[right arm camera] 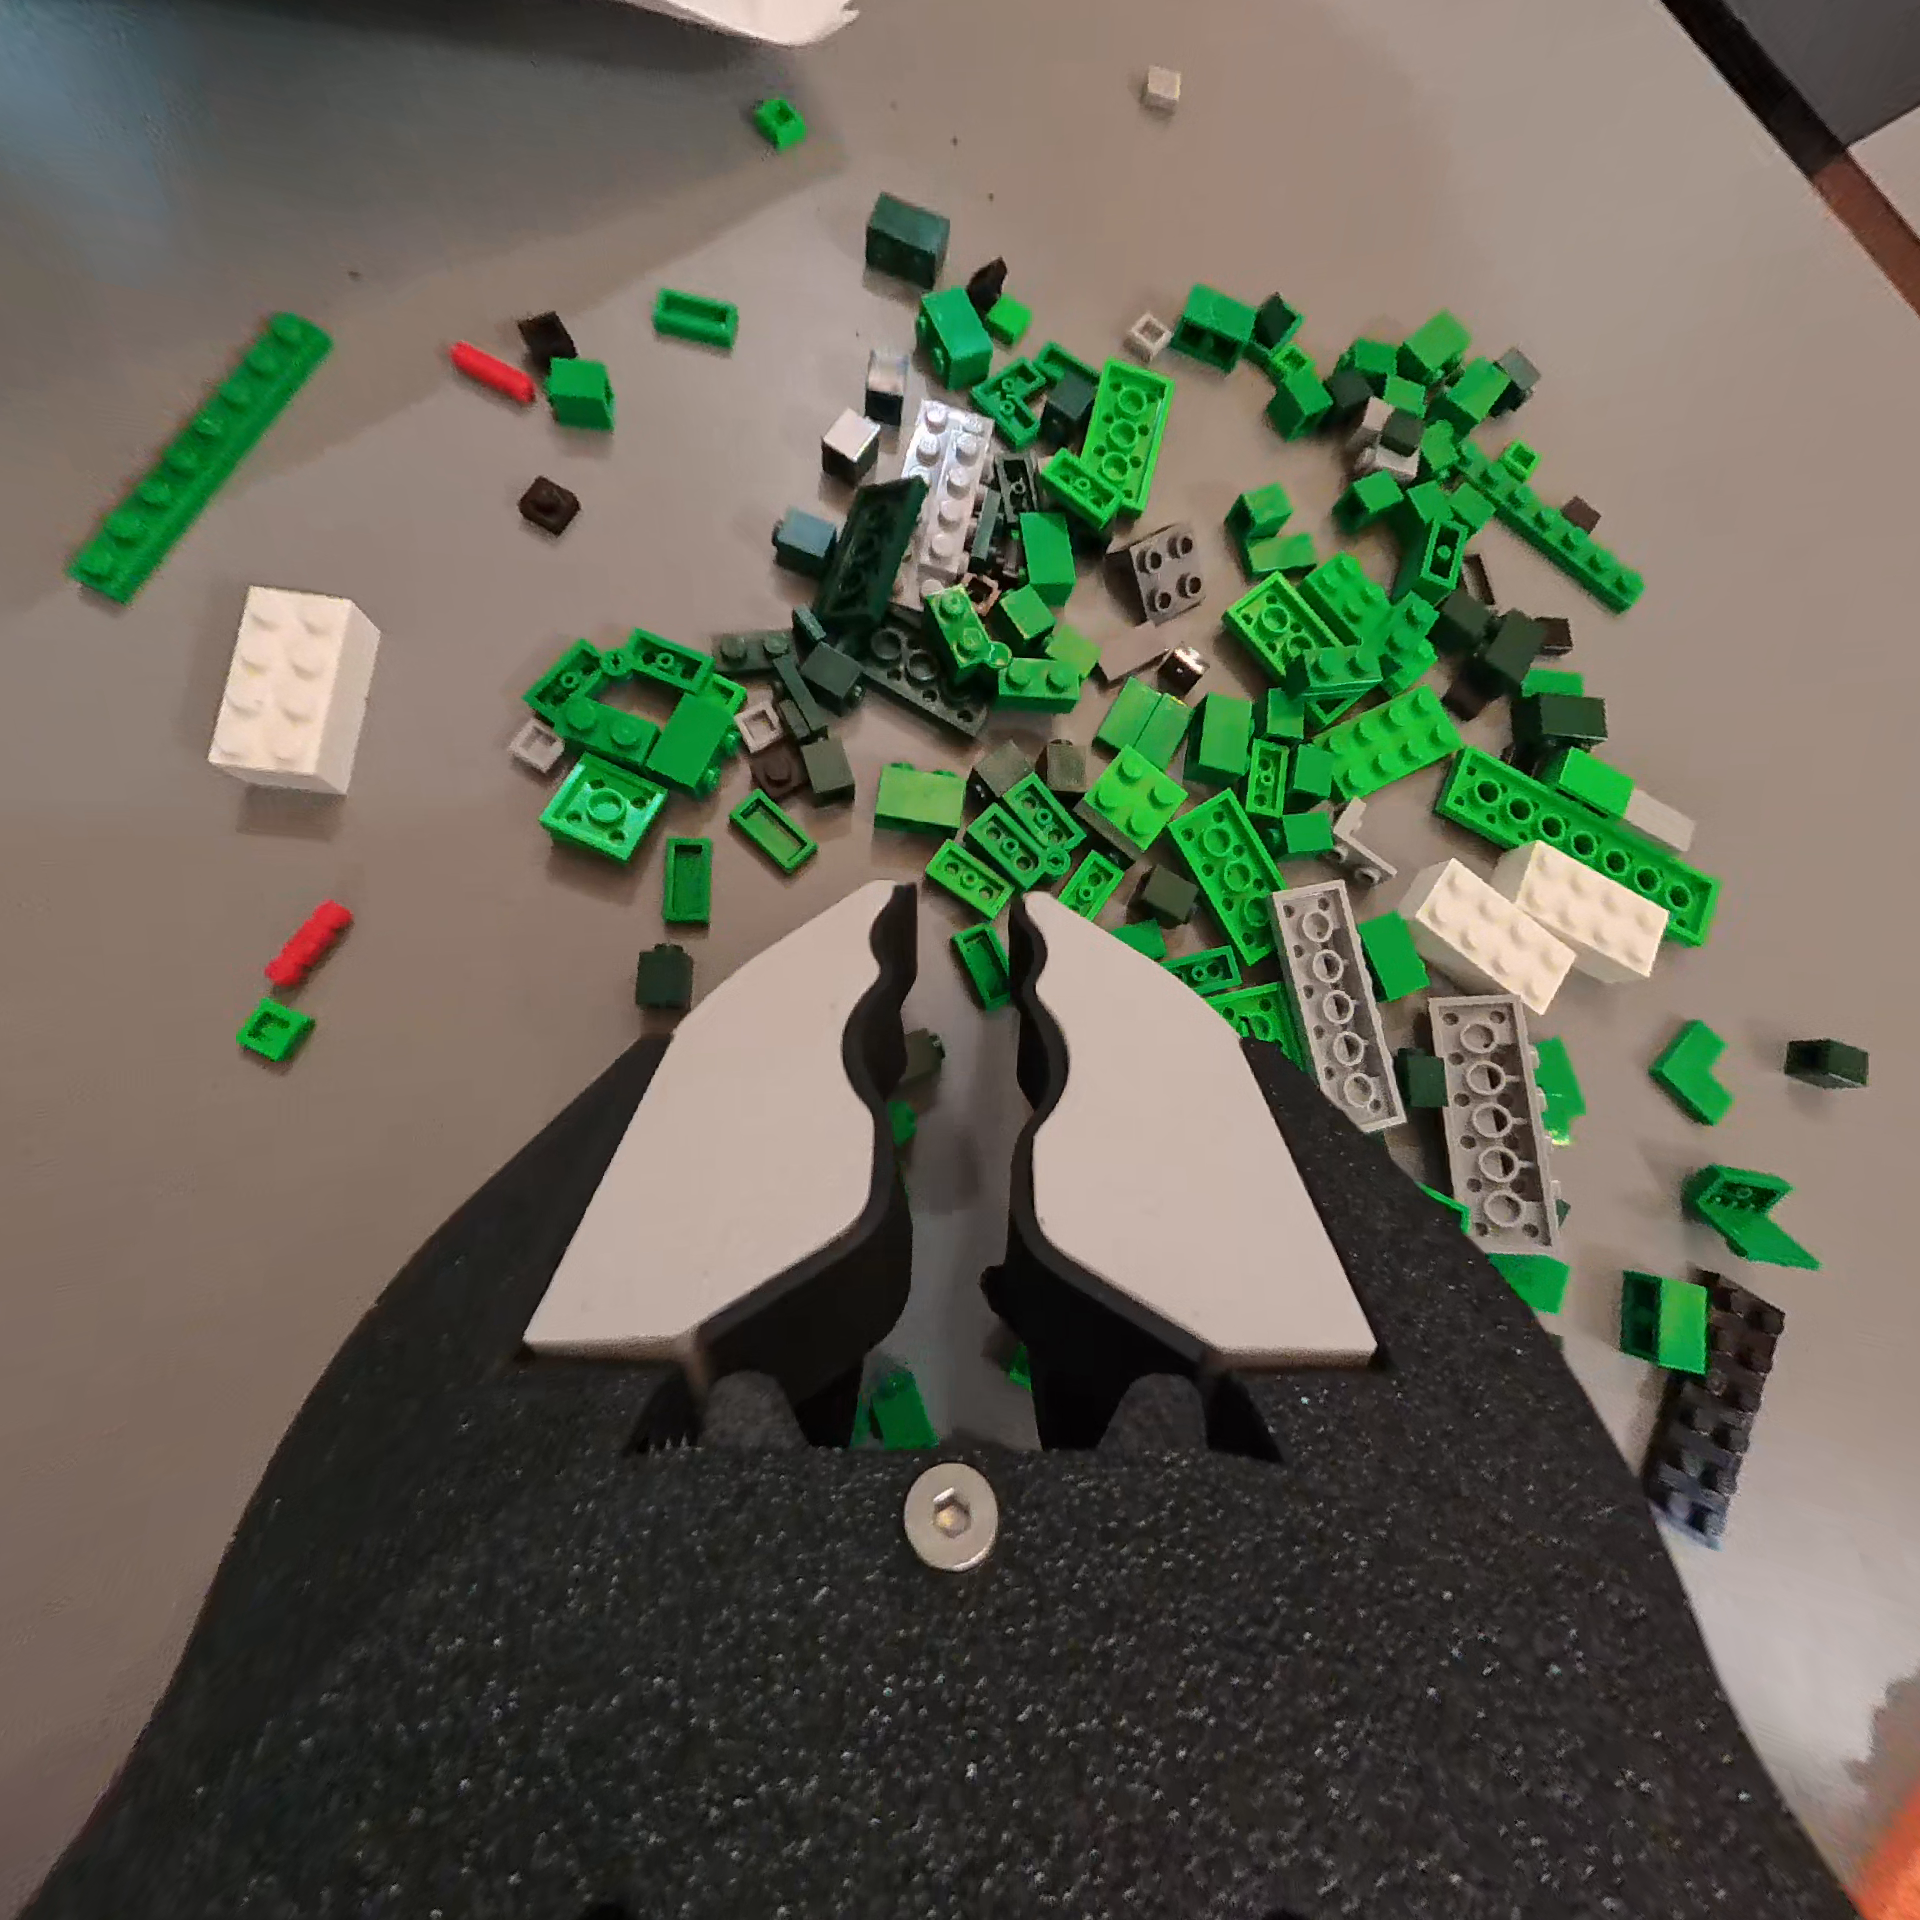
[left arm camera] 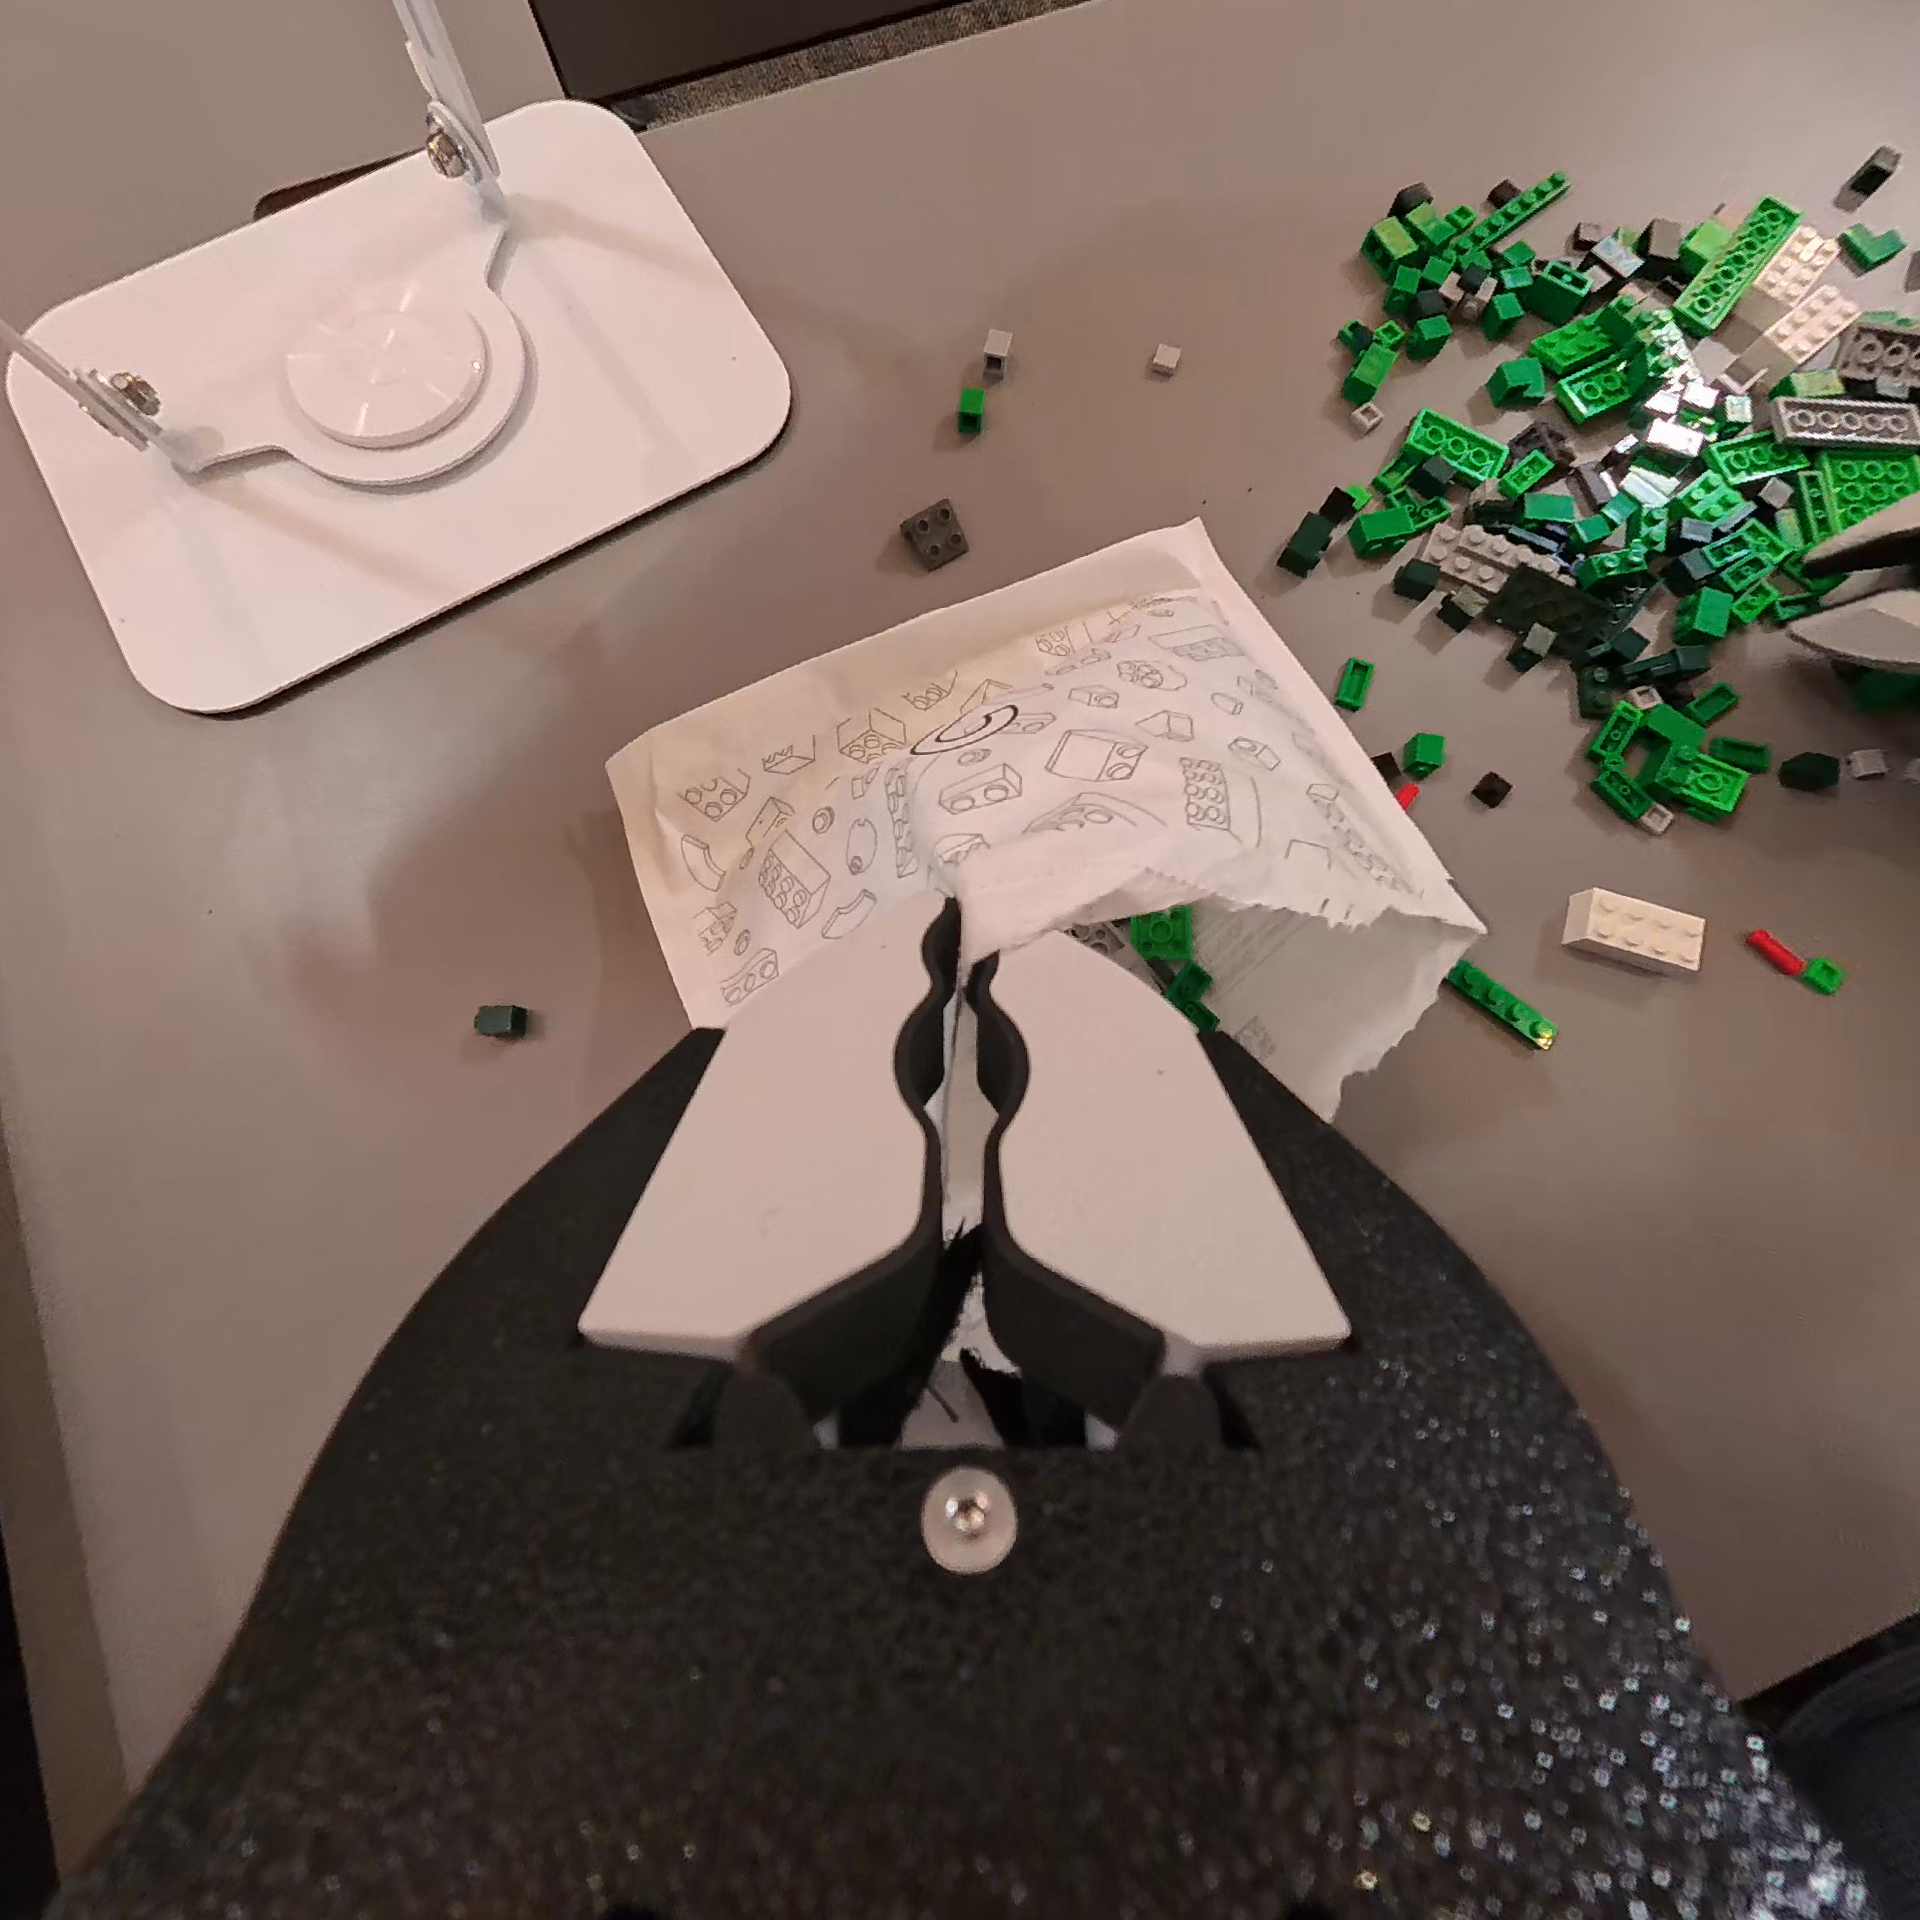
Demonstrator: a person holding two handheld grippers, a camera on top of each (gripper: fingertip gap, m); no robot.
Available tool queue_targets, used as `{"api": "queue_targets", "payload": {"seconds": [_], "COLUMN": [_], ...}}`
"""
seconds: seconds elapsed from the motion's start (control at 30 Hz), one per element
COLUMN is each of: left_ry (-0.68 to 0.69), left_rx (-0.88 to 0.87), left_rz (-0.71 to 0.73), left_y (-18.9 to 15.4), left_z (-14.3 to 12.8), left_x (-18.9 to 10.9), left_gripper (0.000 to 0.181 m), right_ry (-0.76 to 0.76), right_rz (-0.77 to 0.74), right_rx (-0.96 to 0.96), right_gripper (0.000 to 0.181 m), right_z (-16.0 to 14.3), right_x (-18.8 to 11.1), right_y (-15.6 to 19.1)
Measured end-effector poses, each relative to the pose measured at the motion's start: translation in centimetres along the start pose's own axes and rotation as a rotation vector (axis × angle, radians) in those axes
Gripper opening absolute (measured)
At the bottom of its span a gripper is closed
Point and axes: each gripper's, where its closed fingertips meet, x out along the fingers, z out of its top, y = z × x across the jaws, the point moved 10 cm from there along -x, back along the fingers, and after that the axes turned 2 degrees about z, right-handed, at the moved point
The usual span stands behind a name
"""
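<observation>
My left gripper (left arm camera: 966,945) is shut on the torn edge of a white paper bag (left arm camera: 1039,758) printed with brick outlines. The bag lies on the grey table (left arm camera: 312,1039) with its open mouth to the right, and a few green bricks (left arm camera: 1164,930) show inside. A pile of green, grey and white bricks (left arm camera: 1662,436) lies to the right. In the right wrist view, my right gripper (right arm camera: 966,920) hovers low over the near edge of that pile (right arm camera: 1143,675). Its jaws are a narrow gap apart and hold nothing. A small green brick (right arm camera: 982,961) lies just below the tips. The right gripper also shows in the left wrist view (left arm camera: 1860,582).
A white stand base (left arm camera: 395,416) sits at the far left. Loose pieces lie around: a white brick (right arm camera: 291,691), a long green plate (right arm camera: 197,457), red pieces (right arm camera: 309,940), a black brick (right arm camera: 1714,1403). The table edge (right arm camera: 1787,135) runs at the far right. Both grippers' tips are roughly 15 centimeters from the long green plate (right arm camera: 197,457). Seen from the left wrist view (left arm camera: 1484,962) as well.
</observation>
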Motion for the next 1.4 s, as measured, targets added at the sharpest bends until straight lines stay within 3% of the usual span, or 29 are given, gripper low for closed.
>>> {"api": "queue_targets", "payload": {"seconds": [0.17,0.4,0.53,0.67,0.77,0.87,1.03,1.23,1.4], "left_ry": [0.003,0.005,0.007,0.000,-0.014,-0.025,-0.020,-0.015,-0.014], "left_rx": [0.004,0.008,0.008,0.007,0.008,0.013,0.035,0.045,0.044], "left_rz": [0.000,-0.009,-0.015,-0.024,-0.045,-0.061,-0.074,-0.087,-0.095], "left_y": [-0.1,-0.1,-0.1,-0.2,-0.6,-1.0,-1.8,-2.3,-2.3], "left_z": [0.0,0.0,-0.1,0.0,0.2,0.4,0.6,0.6,0.6], "left_x": [0.0,0.0,0.0,-0.1,-0.3,-0.4,-0.3,-0.1,-0.2], "left_gripper": [0.000,0.000,0.000,0.000,0.000,0.000,0.000,0.000,0.000], "right_ry": [0.029,0.043,0.053,-0.036,-0.295,-0.549,-0.750,-0.677,-0.547], "right_rz": [-0.021,-0.073,-0.077,-0.108,-0.099,-0.137,-0.117,-0.263,-0.340], "right_rx": [0.051,0.101,0.062,-0.048,-0.332,-0.666,-0.782,-0.801,-0.831], "right_gripper": [0.013,0.023,0.005,0.004,0.004,0.004,0.004,0.005,0.004], "right_z": [0.1,0.4,0.4,1.0,2.9,4.8,8.2,10.8,11.0], "right_x": [0.8,1.3,1.4,0.4,-0.9,-1.5,-0.3,3.0,5.1], "right_y": [0.1,0.2,0.3,0.4,2.8,7.4,14.1,18.5,18.9]}}
